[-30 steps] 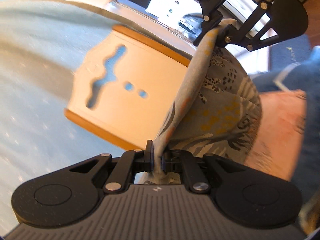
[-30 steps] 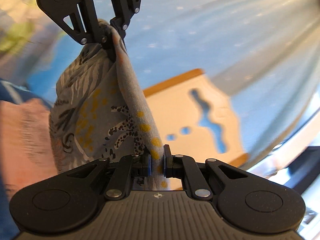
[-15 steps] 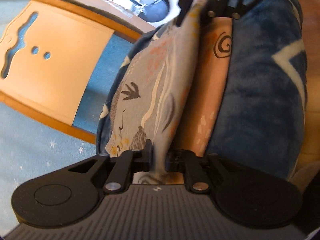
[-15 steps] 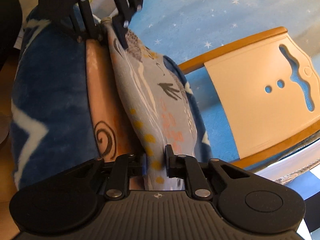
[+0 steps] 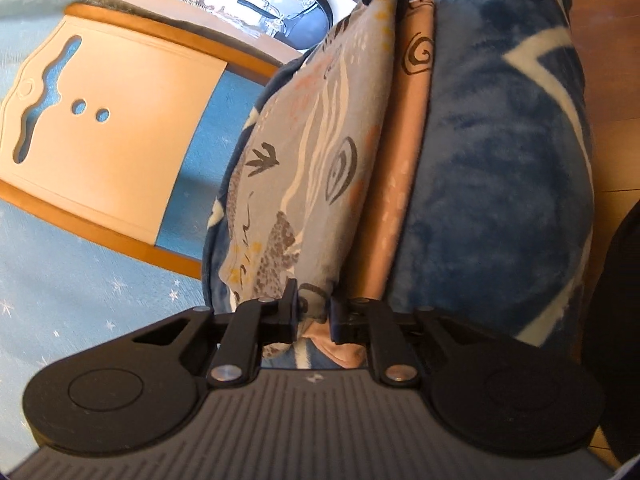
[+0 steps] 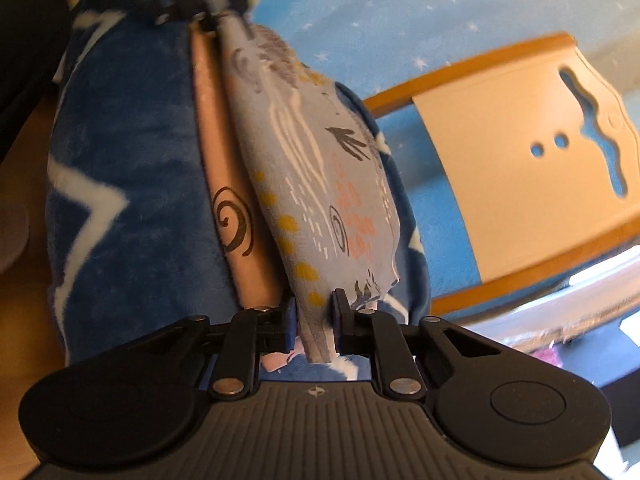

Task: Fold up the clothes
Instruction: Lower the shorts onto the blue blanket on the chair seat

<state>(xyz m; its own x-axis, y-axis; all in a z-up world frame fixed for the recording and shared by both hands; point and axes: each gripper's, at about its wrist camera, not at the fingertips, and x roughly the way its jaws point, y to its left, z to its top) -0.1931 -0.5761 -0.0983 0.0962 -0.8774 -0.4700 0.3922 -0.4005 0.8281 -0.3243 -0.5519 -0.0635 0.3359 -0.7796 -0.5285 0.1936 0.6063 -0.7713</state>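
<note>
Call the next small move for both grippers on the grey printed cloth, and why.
Probably open both a bit wider and back off. The grey printed cloth already lies folded on the peach garment atop the blue blanket; left gripper and right gripper jaws stand parted, cloth loose between them.

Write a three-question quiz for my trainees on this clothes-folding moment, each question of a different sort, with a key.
1. True or false: the grey patterned garment hangs in the air, clear of the blue star blanket.
2. Multiple choice: what lies directly under the grey garment? A) a peach cloth with black spirals B) the pale wooden chair C) bare floor
3. Fill in: in the right wrist view, the right gripper has its jaws apart, with the garment's ___ between them.

Key
1. False: it lies on the pile on the blanket.
2. A
3. Edge; the left gripper likewise stands open around its end.
</note>
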